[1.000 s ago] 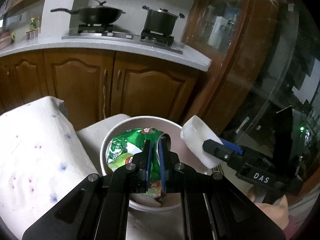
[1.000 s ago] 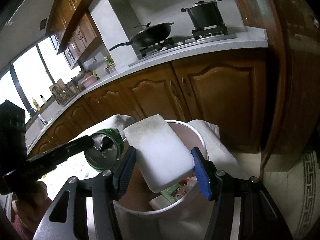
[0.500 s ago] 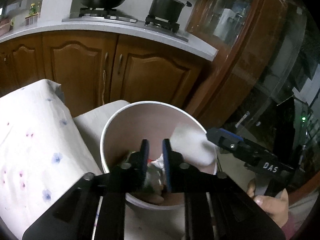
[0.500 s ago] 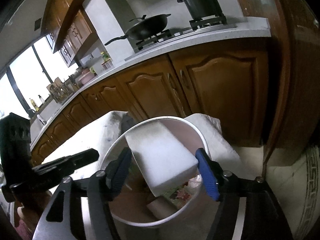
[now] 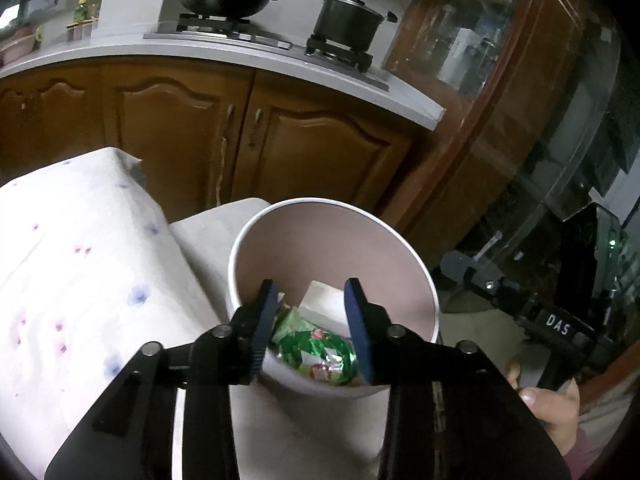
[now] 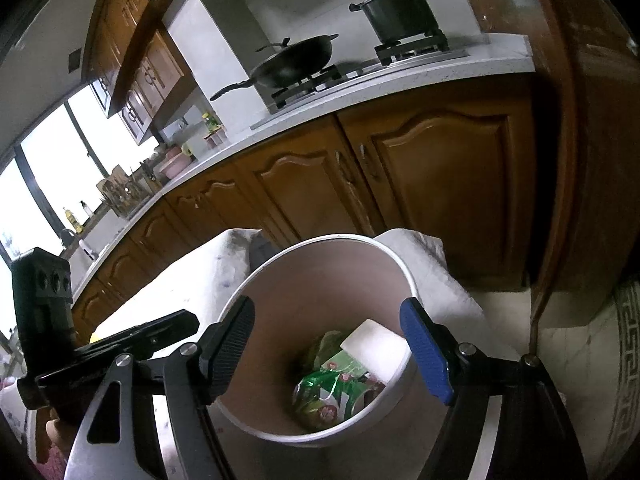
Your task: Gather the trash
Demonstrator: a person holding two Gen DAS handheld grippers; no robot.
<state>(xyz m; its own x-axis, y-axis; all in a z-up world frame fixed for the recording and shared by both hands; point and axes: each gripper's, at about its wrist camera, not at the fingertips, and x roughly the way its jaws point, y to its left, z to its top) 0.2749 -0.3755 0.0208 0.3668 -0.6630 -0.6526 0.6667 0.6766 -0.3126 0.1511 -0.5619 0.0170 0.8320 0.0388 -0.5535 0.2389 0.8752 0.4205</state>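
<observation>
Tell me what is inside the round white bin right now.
Inside the bin lie a crumpled green wrapper and a white block leaning on the wall. Anything beneath them on the bin's floor is covered.

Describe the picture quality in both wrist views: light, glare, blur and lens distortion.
Left wrist view: dim indoor light, strong fisheye bend on the countertop, black vignette at the corners, reflections on the glass cabinet door, slight blur on the green wrapper in the bin. Right wrist view: the window is blown out white, cabinets curve heavily, and the bin contents are soft.
</observation>
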